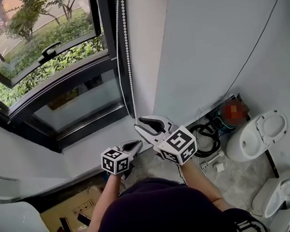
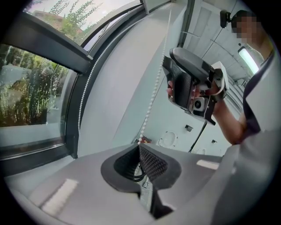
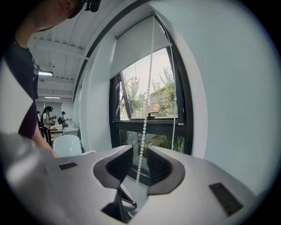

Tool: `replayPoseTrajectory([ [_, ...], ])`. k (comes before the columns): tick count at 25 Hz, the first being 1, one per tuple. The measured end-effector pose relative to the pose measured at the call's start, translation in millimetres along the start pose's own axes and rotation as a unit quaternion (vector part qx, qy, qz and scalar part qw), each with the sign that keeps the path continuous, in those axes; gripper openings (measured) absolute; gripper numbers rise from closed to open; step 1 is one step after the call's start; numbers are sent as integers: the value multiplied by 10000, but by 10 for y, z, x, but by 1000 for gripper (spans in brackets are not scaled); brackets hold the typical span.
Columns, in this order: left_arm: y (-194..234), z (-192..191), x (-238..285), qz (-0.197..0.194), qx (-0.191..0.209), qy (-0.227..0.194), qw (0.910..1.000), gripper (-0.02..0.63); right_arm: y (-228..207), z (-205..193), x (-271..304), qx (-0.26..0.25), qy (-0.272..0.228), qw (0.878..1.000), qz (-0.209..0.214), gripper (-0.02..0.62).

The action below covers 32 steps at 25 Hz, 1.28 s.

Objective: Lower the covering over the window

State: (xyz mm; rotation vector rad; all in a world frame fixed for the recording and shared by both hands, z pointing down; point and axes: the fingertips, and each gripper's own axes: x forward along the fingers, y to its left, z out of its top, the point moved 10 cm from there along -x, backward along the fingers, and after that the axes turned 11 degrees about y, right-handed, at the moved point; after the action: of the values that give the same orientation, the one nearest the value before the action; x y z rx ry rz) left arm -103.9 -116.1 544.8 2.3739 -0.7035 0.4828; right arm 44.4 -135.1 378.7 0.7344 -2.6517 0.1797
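Tightly, left fingers [image 2: 153,165] grip chain [image 2: 146,119] (right [image 3: 151,154] apart)

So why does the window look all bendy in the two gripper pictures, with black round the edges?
Left gripper view: the wide-angle lens bows the window frame and darkens the corners. Right gripper view: same bowing, with bright daylight through the glass. Head view: the bead chain and frame stay nearly straight.
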Motion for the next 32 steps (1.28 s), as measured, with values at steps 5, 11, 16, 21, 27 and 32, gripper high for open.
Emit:
replayPoseTrajectory([
  [5, -2, -18, -25, 20, -13, -30, 10000, 12, 16, 79, 70, -32, -53, 9999, -139, 37],
  [11, -20, -38, -60, 214, 123, -77, 9997, 12, 39, 90, 121, 116, -71, 9998, -159, 25],
  [16, -15, -60, -90, 629, 333, -240, 9972, 12, 70, 105, 155, 5, -4, 9991, -426, 23],
  [21, -67, -117, -72, 1049, 629, -467, 9914, 12, 126, 92, 178, -116, -38, 9981, -602, 23],
  [27, -20, -319, 31, 1120, 574, 74, 9920, 12, 116, -130, 302, -107, 409, 9969, -663, 23],
  [32, 10, -419, 93, 1086, 567, 455, 9914, 12, 47, -290, 374, 65, 611, 9956, -709, 23],
])
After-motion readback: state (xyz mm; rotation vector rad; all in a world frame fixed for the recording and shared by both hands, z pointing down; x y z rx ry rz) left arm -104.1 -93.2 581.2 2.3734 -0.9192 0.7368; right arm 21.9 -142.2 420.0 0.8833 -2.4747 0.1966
